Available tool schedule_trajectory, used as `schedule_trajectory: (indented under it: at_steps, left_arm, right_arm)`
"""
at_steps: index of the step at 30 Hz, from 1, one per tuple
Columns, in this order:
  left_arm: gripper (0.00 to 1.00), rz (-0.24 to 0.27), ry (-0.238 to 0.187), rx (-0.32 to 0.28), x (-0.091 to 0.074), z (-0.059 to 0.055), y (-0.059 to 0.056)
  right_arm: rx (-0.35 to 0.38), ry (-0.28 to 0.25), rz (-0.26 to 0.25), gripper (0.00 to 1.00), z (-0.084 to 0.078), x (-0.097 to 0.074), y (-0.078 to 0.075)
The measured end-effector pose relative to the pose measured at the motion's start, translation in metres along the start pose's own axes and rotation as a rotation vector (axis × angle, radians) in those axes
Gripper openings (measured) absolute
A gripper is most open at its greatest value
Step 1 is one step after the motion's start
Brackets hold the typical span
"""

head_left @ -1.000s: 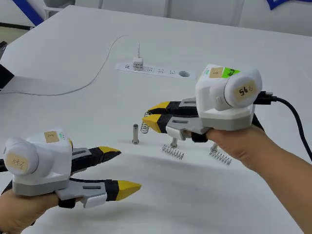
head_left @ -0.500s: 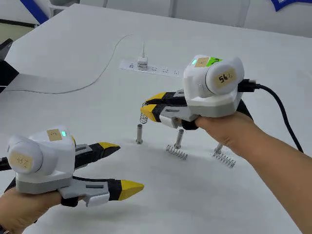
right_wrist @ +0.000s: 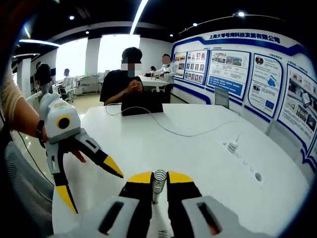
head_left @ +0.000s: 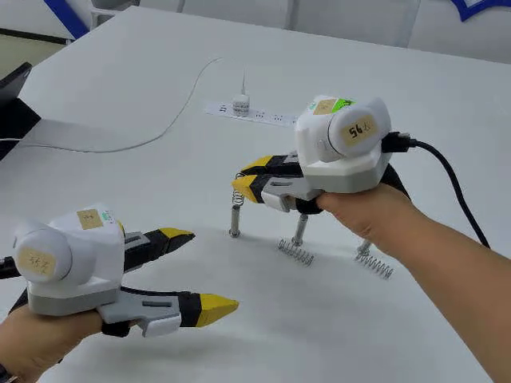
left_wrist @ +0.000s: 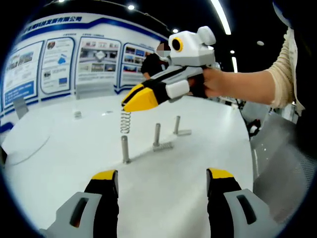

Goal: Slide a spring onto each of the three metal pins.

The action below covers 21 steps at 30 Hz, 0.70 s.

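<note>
Your right gripper [head_left: 244, 184], centre frame, pinches a spring [head_left: 237, 198] just above the leftmost pin [head_left: 235, 221]; next, probably, align and lower it. Your left gripper [head_left: 211, 270], lower left, gapes wide, empty.

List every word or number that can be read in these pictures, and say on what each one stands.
"56": handwritten on the white, yellow-tipped right gripper.
"上海大零号湾科技发展有限公司": blue headline on the white wall board.
Handwritten digits on the similar left gripper and the board's small print: too blurred to read.
</note>
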<state>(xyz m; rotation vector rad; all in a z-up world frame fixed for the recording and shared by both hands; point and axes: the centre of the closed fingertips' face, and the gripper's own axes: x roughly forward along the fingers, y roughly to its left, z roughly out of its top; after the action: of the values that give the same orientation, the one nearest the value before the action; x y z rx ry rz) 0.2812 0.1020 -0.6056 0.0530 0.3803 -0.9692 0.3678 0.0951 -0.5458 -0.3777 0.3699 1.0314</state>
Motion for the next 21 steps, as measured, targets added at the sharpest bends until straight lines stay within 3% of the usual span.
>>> schedule_trajectory:
  at_steps: [21]
  left_arm:
    - [0.74,0.010,0.010,-0.012,-0.002,-0.005,0.003]
  right_arm:
    - [0.011,0.036,0.013,0.11,-0.017,0.014,-0.003]
